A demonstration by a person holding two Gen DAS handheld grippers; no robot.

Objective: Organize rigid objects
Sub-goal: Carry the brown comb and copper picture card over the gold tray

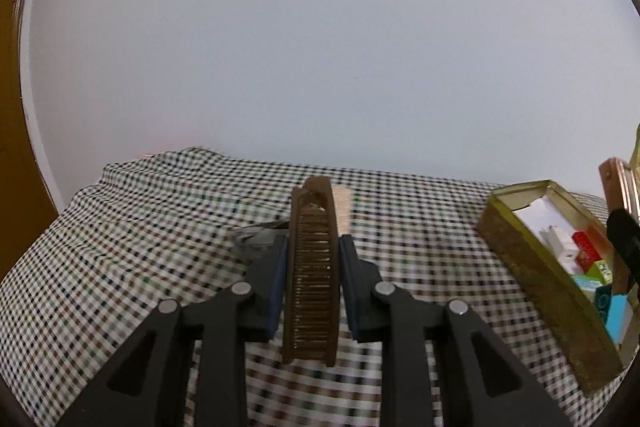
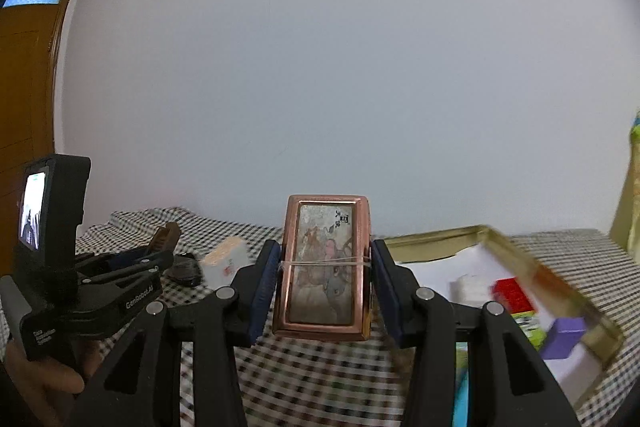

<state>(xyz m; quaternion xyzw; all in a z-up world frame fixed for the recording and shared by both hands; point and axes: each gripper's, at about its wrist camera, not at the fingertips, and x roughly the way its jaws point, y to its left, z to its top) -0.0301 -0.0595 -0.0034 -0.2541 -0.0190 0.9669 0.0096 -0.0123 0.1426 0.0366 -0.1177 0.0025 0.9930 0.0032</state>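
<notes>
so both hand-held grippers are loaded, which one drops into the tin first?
Right, probably. The right hand-held gripper holds the copper case with the open tin directly beside it. The left hand-held gripper, clamping the brown comb, sits farther off, with the tin at its frame edge.

Even, soft indoor light is falling; no hard shadows. Fisheye is bending edges into dark vignette. Motion blur is smearing the checked tablecloth (image 1: 120,247) and gold tin (image 2: 560,287).

Left gripper (image 1: 313,263): jaws clamped on a brown comb (image 1: 314,267), raised above the tabletop. Right gripper (image 2: 324,279): jaws clamped on a copper-framed case (image 2: 325,267), pointing nearly level. A hand (image 2: 44,383) grips the left gripper's handle.
</notes>
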